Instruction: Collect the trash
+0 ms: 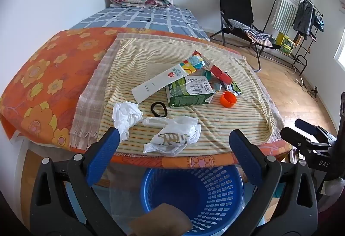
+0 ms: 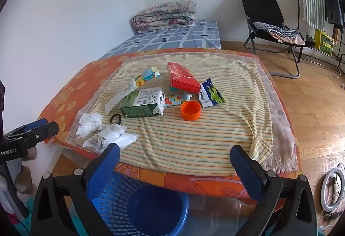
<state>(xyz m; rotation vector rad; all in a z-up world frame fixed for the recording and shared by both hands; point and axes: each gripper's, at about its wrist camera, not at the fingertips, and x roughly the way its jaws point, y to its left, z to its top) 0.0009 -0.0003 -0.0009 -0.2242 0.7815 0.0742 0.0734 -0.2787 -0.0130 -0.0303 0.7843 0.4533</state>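
The left gripper point(image 1: 173, 145) is released, jaws spread wide, and hangs just off the bench's point(image 1: 38, 76) near edge, above the blue basket point(image 1: 194, 192) on the floor. The trash lies ahead of it on the striped cloth. From the left: a crumpled tissue point(image 1: 126, 115) at the near-left, then a white bag point(image 1: 172, 136) straight in front, almost between the jaws, its long axis running roughly along the near edge. Farther back sit the white box point(image 1: 159, 82), the milk carton point(image 1: 189, 93) and the orange cap point(image 1: 228, 100). The right gripper point(image 2: 174, 158) is also released and empty, off the near edge toward the right, where the cloth is bare. The left gripper looks nearer the bag and likely takes it.
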